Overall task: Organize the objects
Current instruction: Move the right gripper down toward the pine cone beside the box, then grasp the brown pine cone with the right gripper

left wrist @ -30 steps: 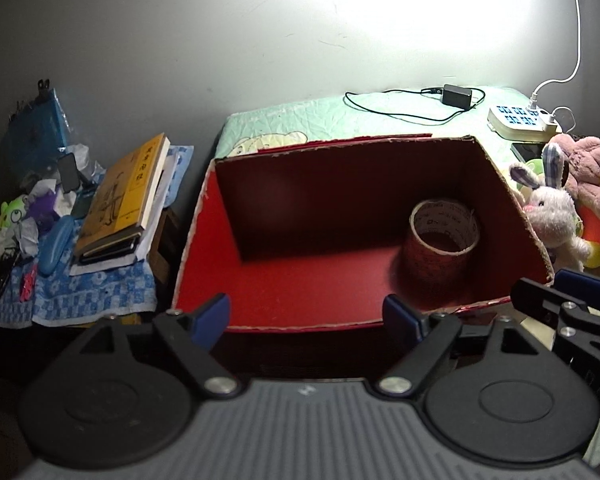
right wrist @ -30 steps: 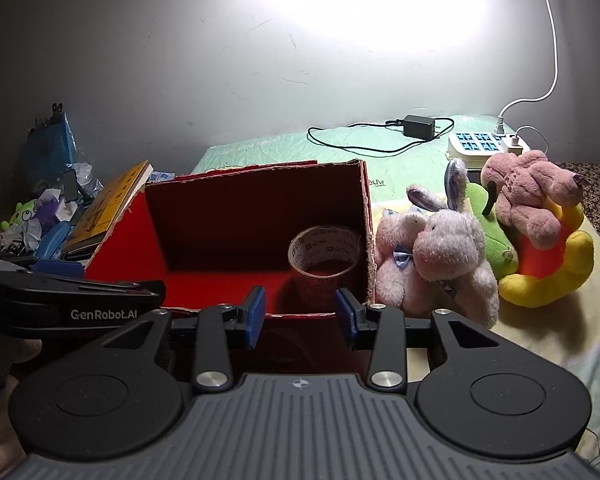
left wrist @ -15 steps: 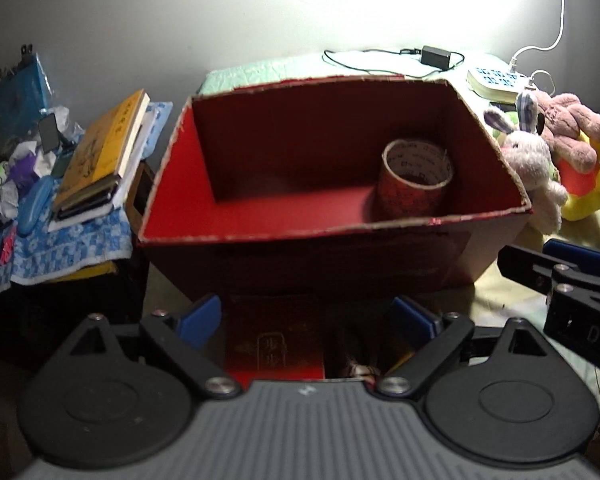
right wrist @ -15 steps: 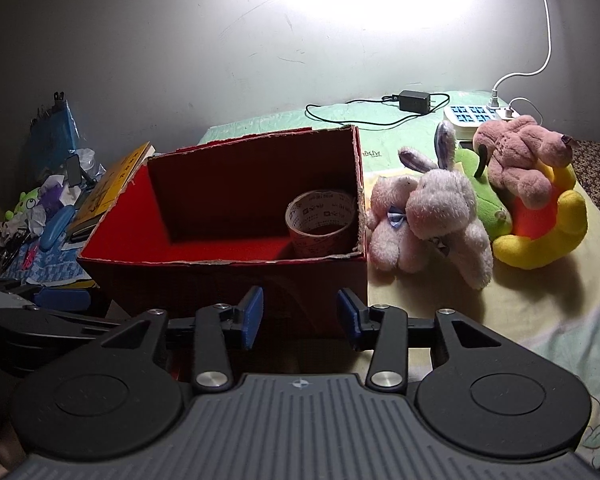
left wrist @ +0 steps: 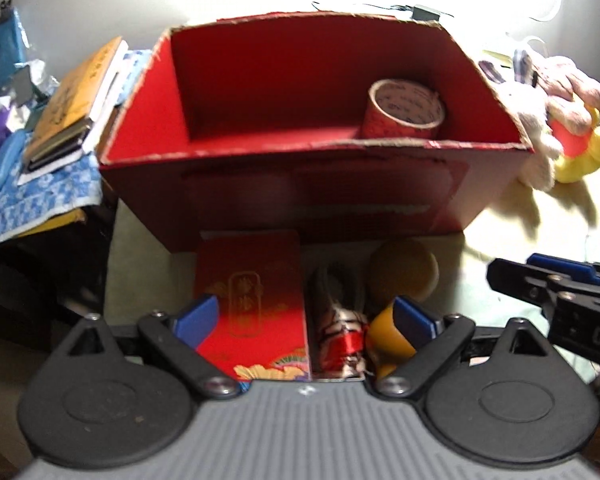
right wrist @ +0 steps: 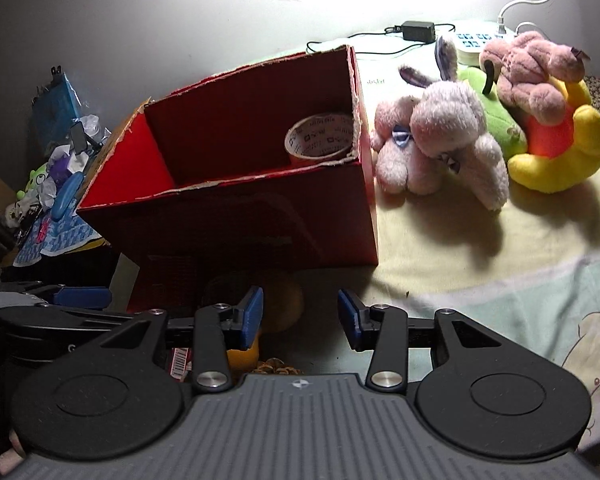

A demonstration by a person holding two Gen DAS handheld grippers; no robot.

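Observation:
An open red cardboard box stands on the bed with a roll of tape in its right corner. In front of it lie a flat red packet with gold print, a striped bundle tied with red ribbon, an orange ball and a yellow-orange cylinder. My left gripper is open and empty, hovering over these items. My right gripper is open and empty, just right of the ball.
Plush toys lie right of the box. A power strip and charger cable sit at the back. Books and clutter fill a side table at the left.
Both grippers have pulled back and tilted down from the box. The items in front of the box have come into view under them. Both jaws stayed open.

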